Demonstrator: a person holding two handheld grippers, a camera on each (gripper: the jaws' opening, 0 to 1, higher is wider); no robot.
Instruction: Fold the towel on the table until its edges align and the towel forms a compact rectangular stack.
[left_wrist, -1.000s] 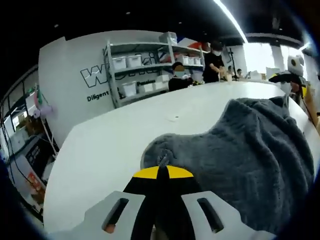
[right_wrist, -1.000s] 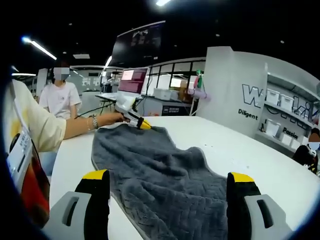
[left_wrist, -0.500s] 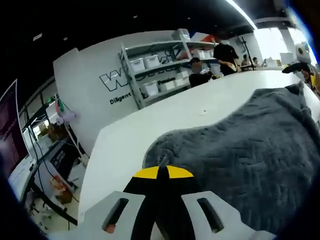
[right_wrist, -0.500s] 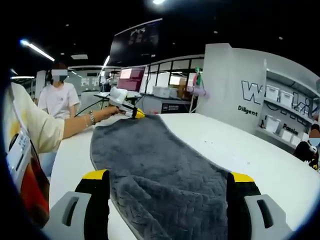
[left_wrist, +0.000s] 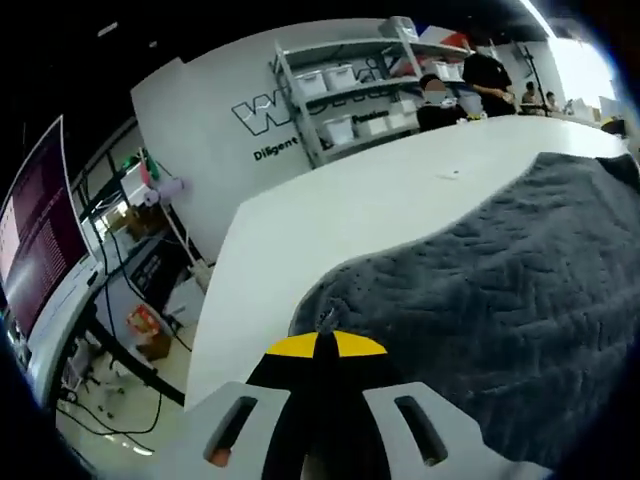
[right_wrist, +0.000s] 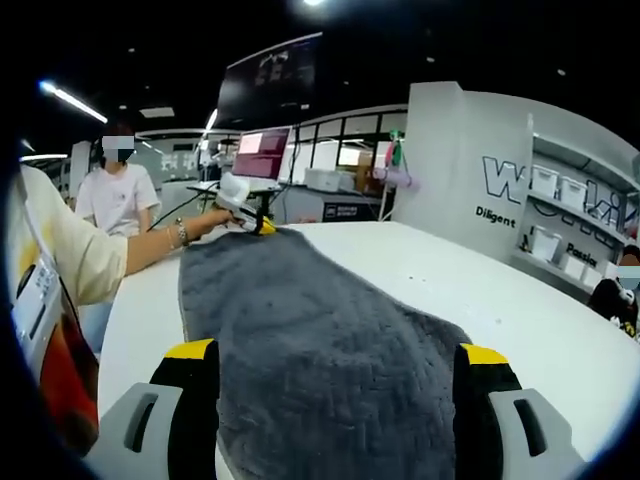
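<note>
My dark grey towel (right_wrist: 320, 350) with a woven zigzag texture lies spread long across the white table (right_wrist: 480, 290), one corner (left_wrist: 325, 318) slightly bunched.

Ahead of me, at about twelve o'clock in the left gripper view, a pale curved wall (left_wrist: 220, 110) carried dark lettering, with metal shelving (left_wrist: 345, 85) of white bins beside it. At nine o'clock I saw a large monitor (left_wrist: 40, 230) and trailing cables (left_wrist: 110, 350) on the floor. The ceiling was dark, with a strip light (right_wrist: 70, 95).
</note>
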